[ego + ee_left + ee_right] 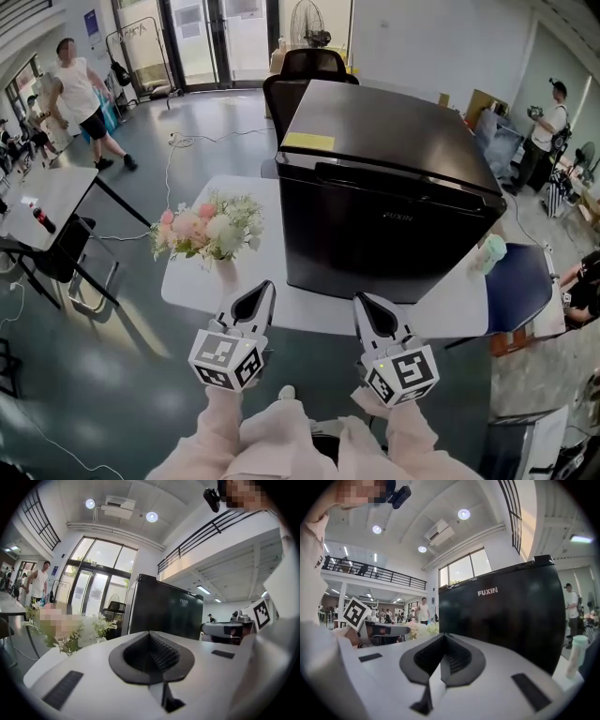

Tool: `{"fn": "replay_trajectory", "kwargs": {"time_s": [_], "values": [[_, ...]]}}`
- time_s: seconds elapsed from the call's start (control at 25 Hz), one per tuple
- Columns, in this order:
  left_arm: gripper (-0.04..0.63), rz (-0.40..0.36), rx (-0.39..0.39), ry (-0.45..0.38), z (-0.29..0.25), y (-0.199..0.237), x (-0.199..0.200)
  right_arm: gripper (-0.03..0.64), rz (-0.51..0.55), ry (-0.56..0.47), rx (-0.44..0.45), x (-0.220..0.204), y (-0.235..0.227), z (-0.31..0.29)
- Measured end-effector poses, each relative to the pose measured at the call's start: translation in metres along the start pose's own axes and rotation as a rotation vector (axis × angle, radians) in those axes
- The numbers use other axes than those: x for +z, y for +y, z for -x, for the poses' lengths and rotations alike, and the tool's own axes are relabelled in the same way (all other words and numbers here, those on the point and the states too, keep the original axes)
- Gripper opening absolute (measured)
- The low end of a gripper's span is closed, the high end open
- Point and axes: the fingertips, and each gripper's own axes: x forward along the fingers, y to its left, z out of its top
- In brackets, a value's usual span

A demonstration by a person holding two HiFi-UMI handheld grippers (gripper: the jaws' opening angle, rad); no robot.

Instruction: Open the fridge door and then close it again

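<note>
The black box-shaped fridge [384, 187] stands on the white table [187, 281], and a yellow paper label [308, 142] lies on top of the fridge by its left edge. Left of the fridge, on the same table, stands a bunch of pink and white flowers [208, 230]. Behind the fridge is a black office chair [309, 64], right of it is a pale plastic cup [489, 251], and in front of it, side by side over the table's near edge, are the left gripper [256, 298] and the right gripper [370, 311], not touching the fridge.
</note>
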Motion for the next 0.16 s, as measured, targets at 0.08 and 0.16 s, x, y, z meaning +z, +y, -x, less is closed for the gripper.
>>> {"fn": "replay_trajectory", "kwargs": {"time_s": [0.08, 0.16], "values": [[0.011, 0.001, -0.001, 0.001, -0.0005, -0.0009, -0.0007, 0.006, 0.003, 0.001, 0.002, -0.0003, -0.0005, -0.0001], [0.011, 0.002, -0.001, 0.004, -0.001, -0.0017, -0.002, 0.006, 0.004, 0.004, 0.002, -0.0016, -0.0014, -0.0001]]}}
